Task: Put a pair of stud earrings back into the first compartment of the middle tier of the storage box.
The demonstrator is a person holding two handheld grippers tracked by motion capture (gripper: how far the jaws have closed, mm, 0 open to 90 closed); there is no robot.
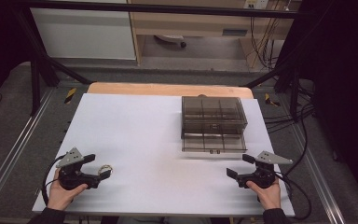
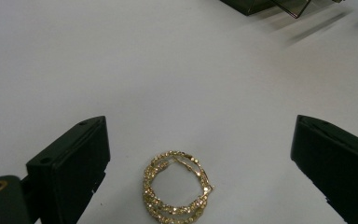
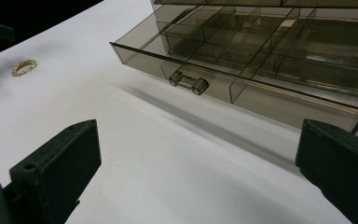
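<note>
A pair of gold sparkly hoop earrings (image 2: pixel 177 193) lies on the white table sheet (image 1: pixel 140 135) at the near left, also seen small as gold rings (image 1: pixel 105 169) and far off as the same earrings (image 3: pixel 24 66). My left gripper (image 2: pixel 199 127) stands open with its jaws far apart on either side of the earrings, not touching them; from above the left gripper (image 1: pixel 98 166) sits at the near left. My right gripper (image 3: pixel 199 128) is open and holds nothing, pointing at the smoky clear drawer box (image 3: pixel 279 42). The right gripper (image 1: pixel 239 166) is near the front right.
The smoky organiser box (image 1: pixel 213 114) stands at the back right with its bottom drawer (image 1: pixel 213 142) pulled out, divided into several compartments. The drawer handle (image 3: pixel 189 83) faces my right gripper. A wooden table edge (image 1: pixel 168 88) shows behind the sheet. Black frame posts flank the table.
</note>
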